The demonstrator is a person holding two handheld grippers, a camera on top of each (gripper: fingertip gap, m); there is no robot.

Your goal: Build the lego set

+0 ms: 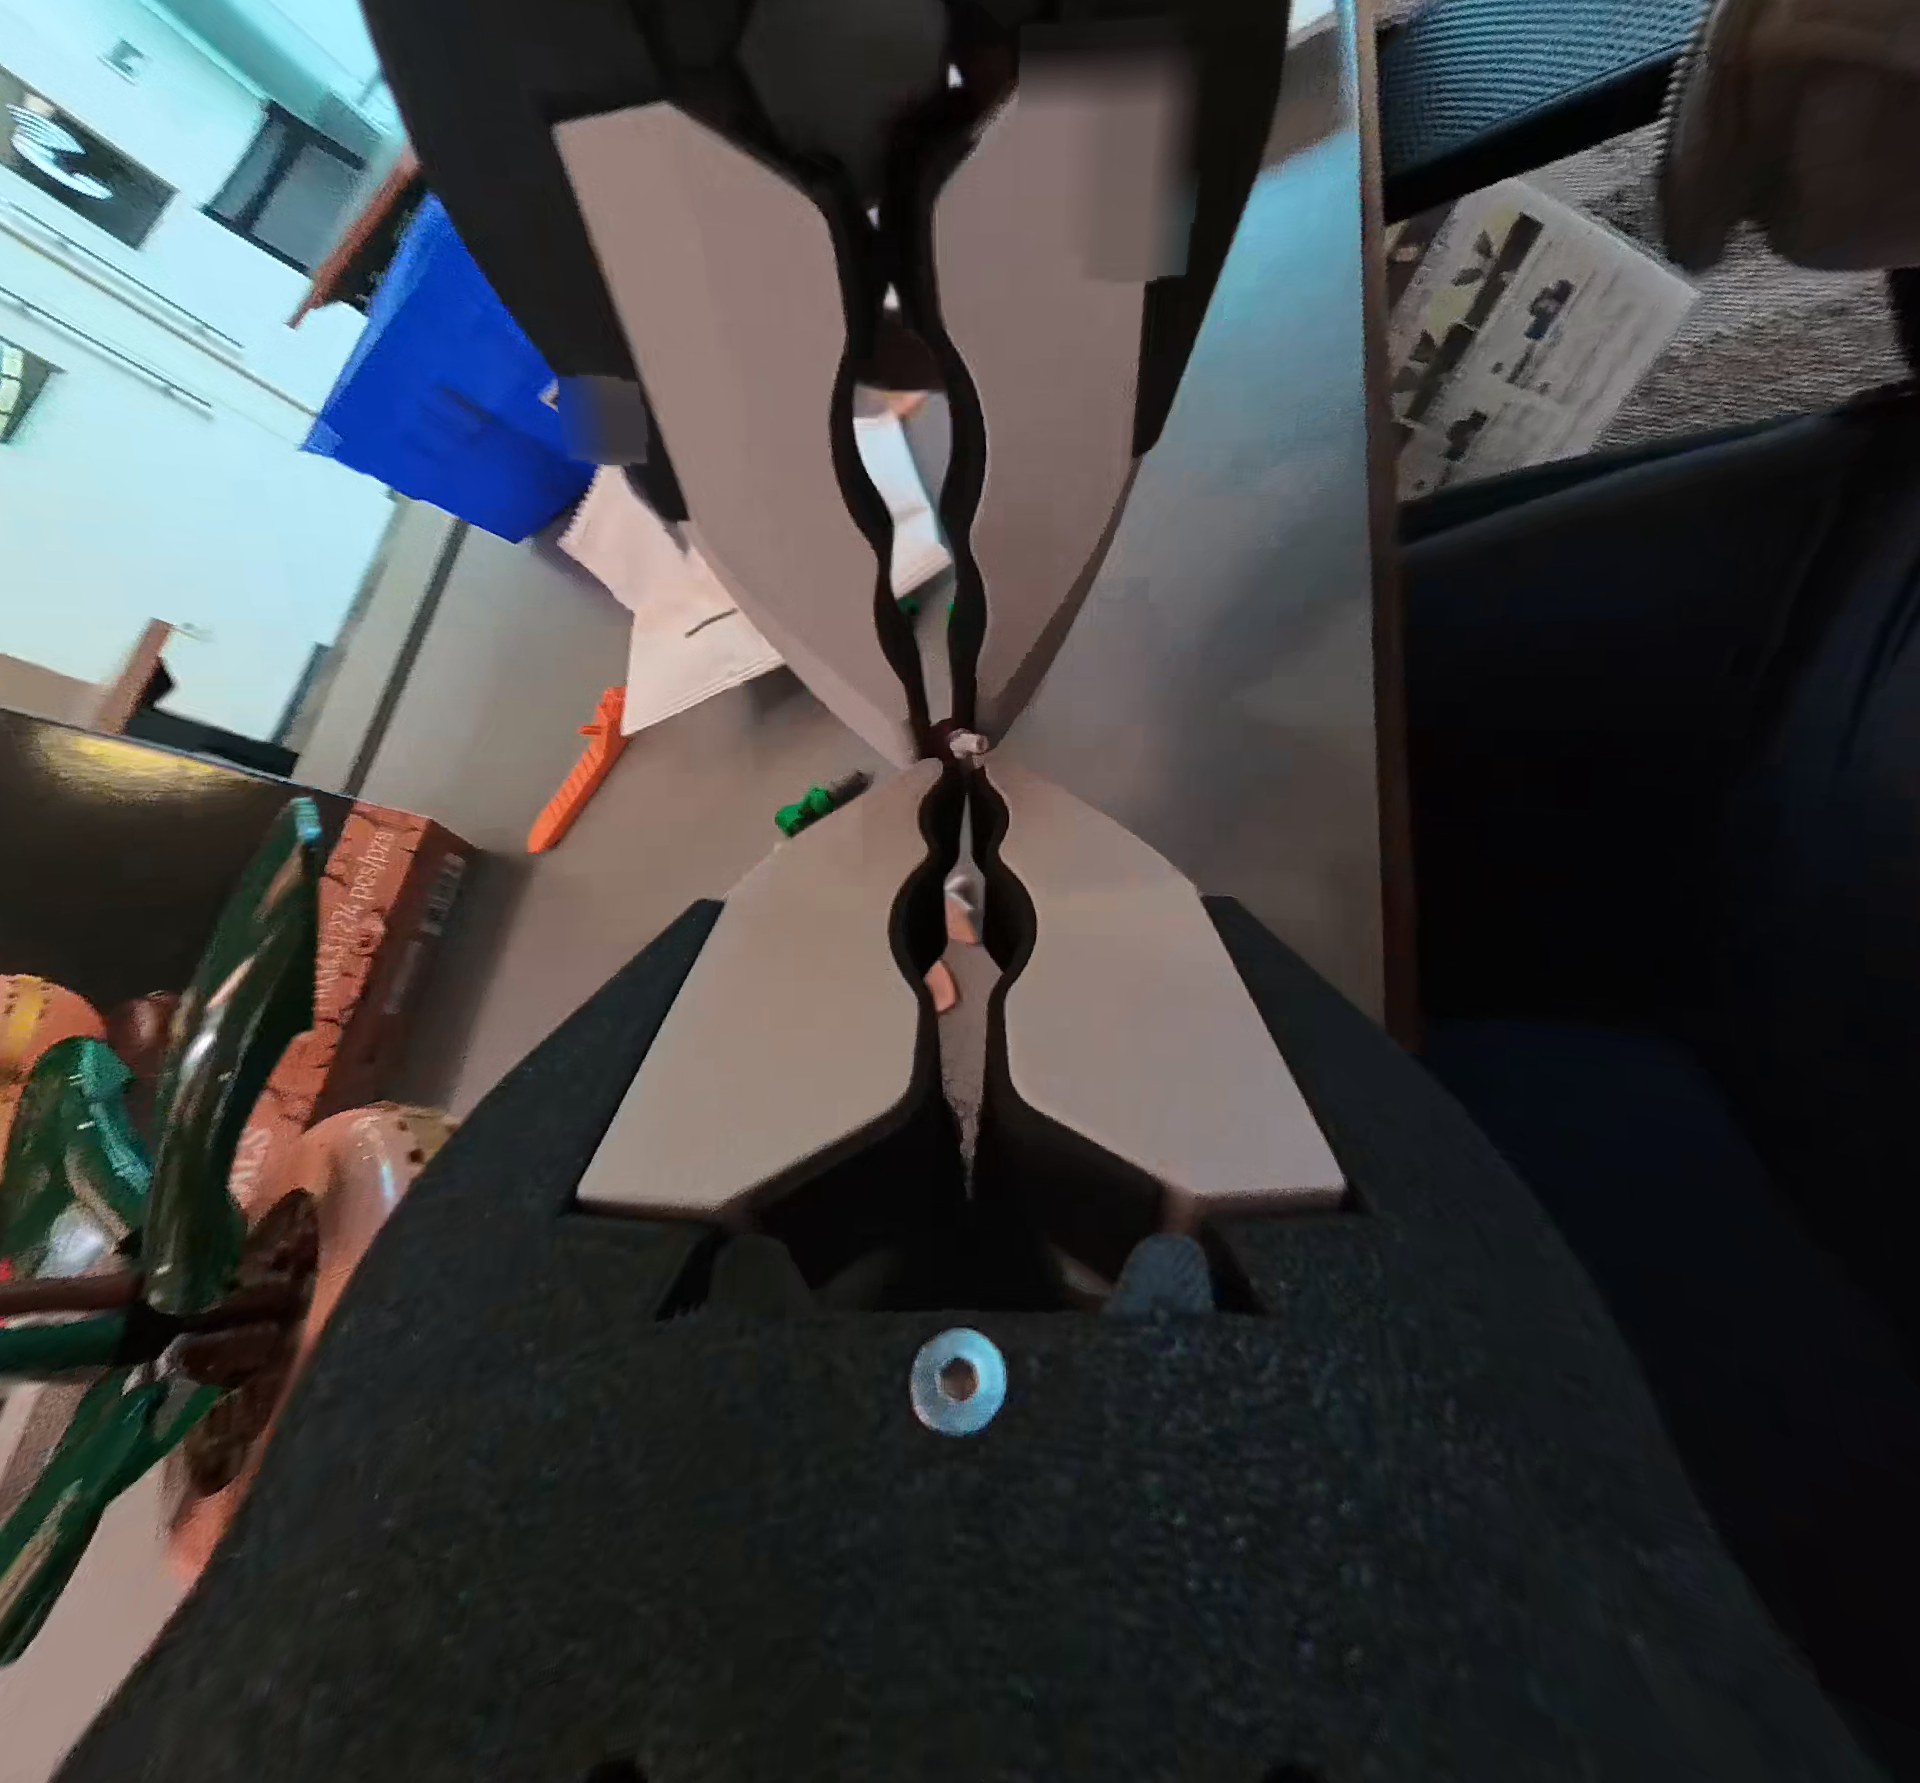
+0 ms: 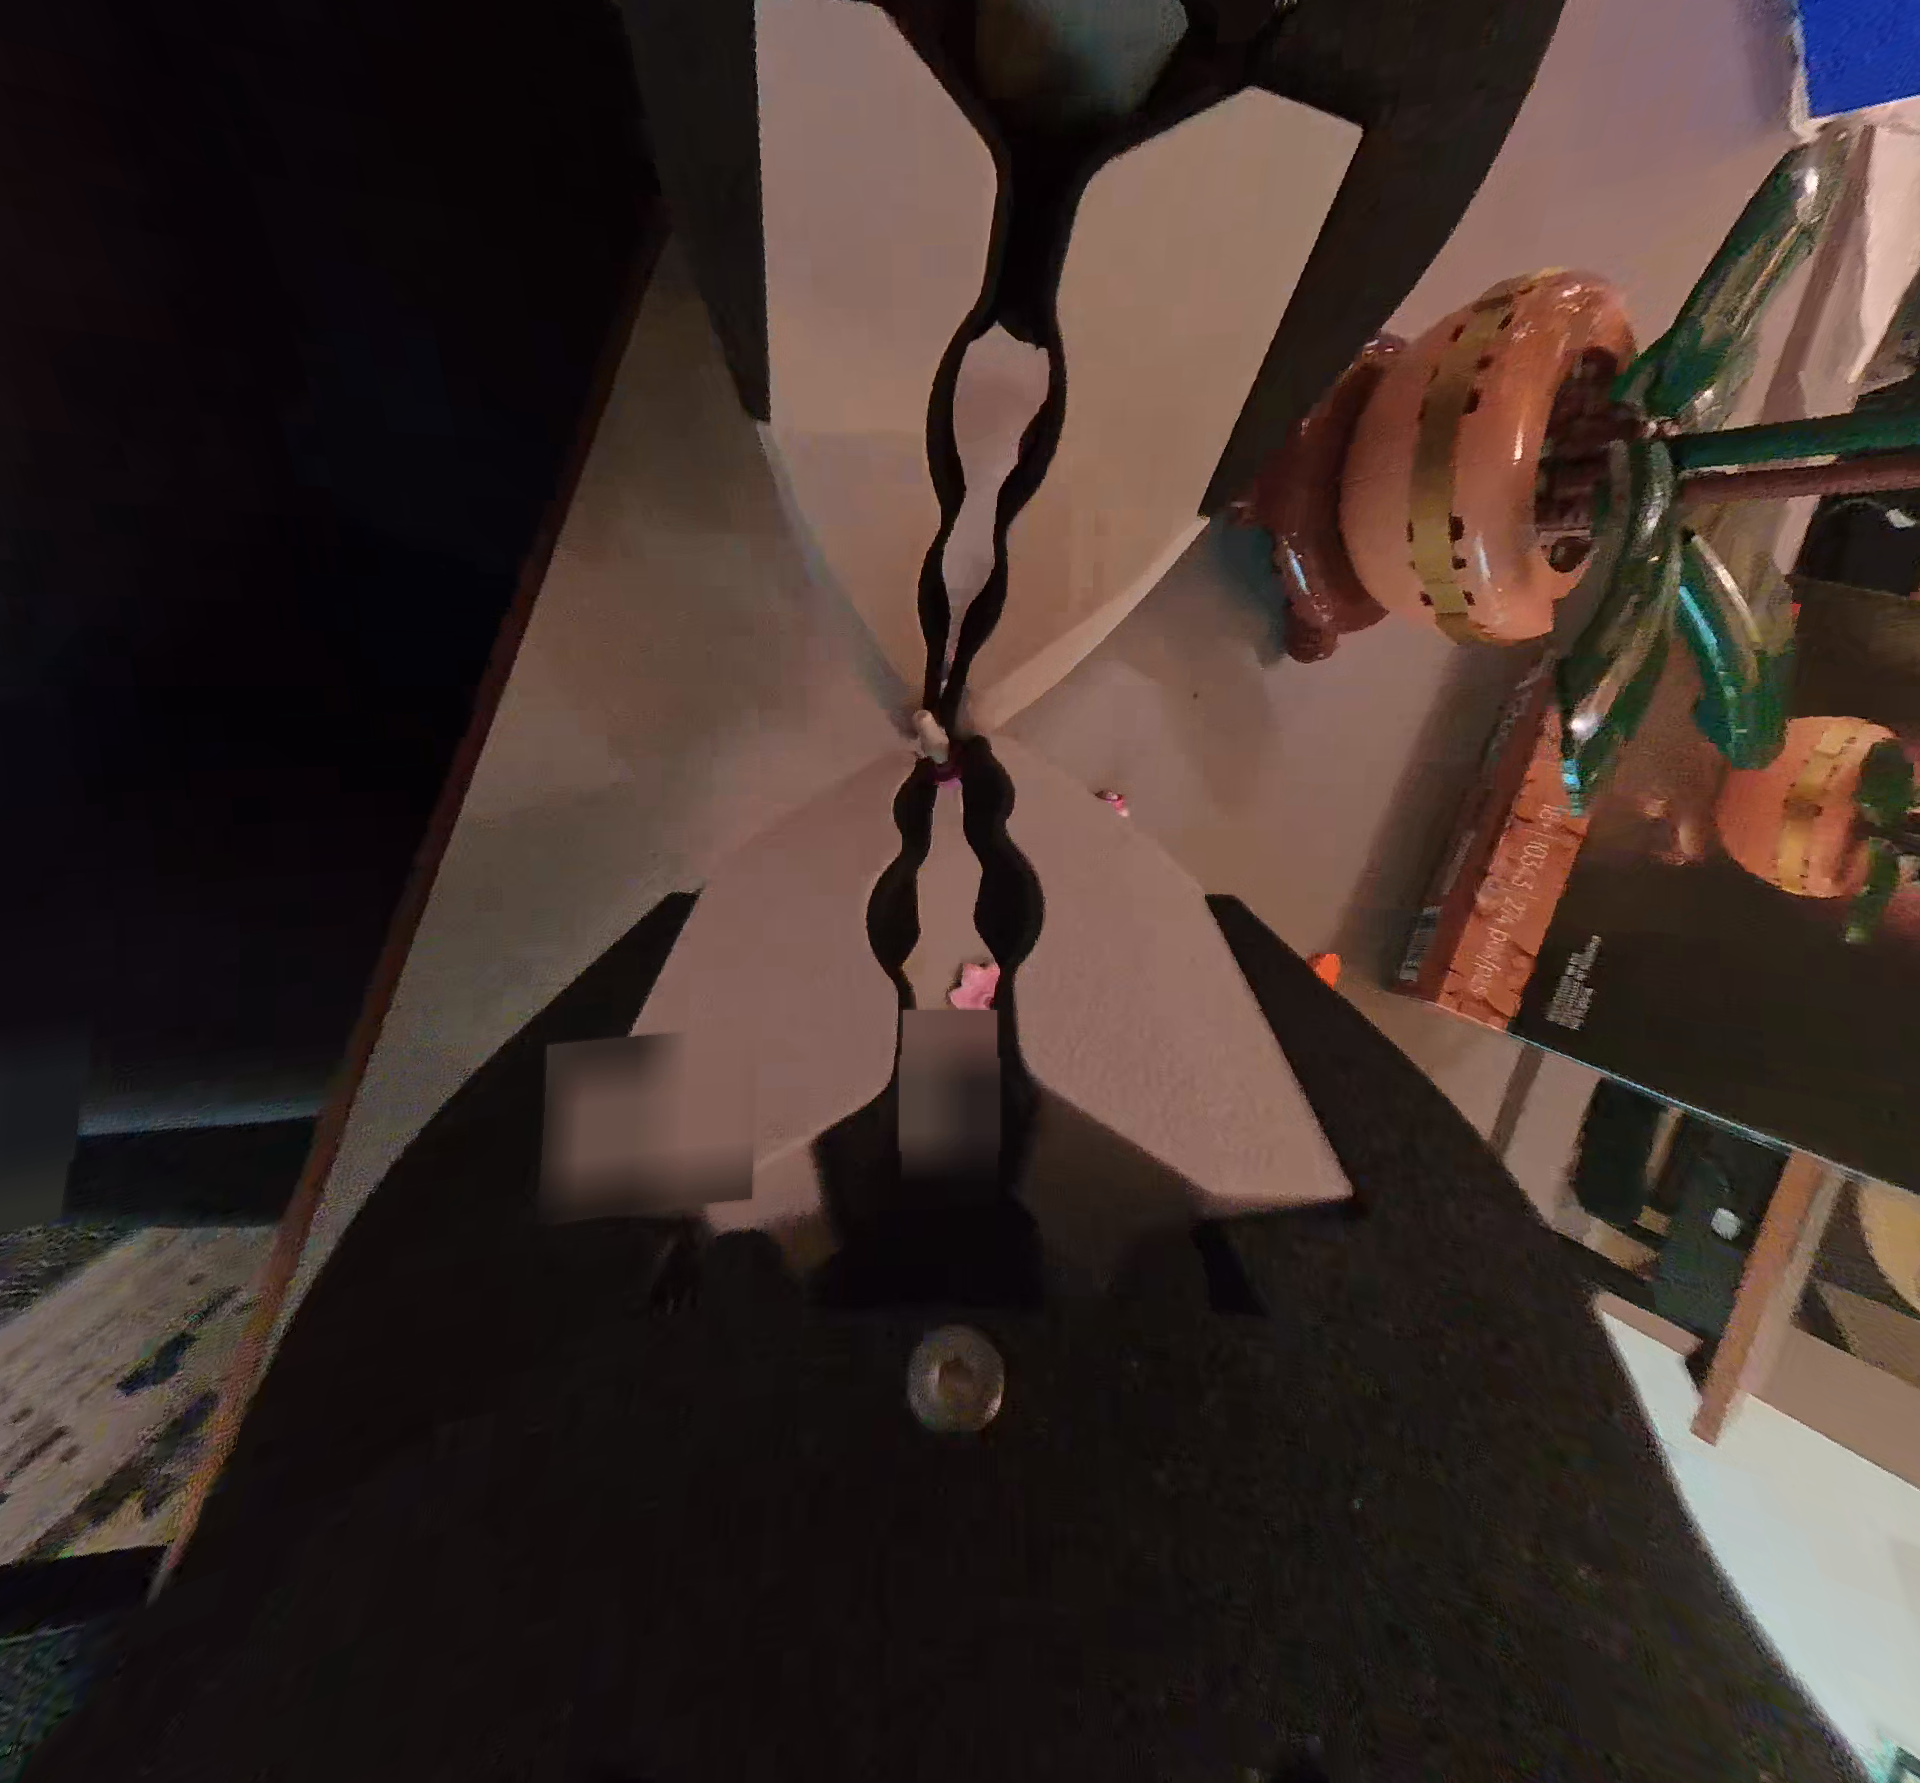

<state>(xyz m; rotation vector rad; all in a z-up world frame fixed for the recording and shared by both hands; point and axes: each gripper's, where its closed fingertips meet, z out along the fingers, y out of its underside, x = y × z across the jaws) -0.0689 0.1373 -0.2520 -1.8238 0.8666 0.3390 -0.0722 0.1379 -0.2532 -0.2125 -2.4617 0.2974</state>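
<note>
My two grippers meet tip to tip above the grey table (image 1: 1247,694). In the left wrist view my left gripper (image 1: 943,777) comes from below with its jaws shut; the right gripper (image 1: 951,736) comes from above, also shut. A tiny white piece (image 1: 966,744) sits where the tips meet. In the right wrist view my right gripper (image 2: 948,772) is shut on a small pink piece (image 2: 945,775), and the white piece (image 2: 928,731) sticks out at the tip of the left gripper (image 2: 940,705). The built pot with green leaves (image 2: 1475,486) stands to the right.
The set's box (image 2: 1662,902) lies behind the pot (image 1: 343,1172). An orange brick separator (image 1: 582,777), green pieces (image 1: 816,806), white bags (image 1: 686,611) and a loose pink piece (image 2: 977,983) lie on the table. The table edge (image 1: 1377,590) is on the right; a booklet (image 1: 1507,331) lies on the floor.
</note>
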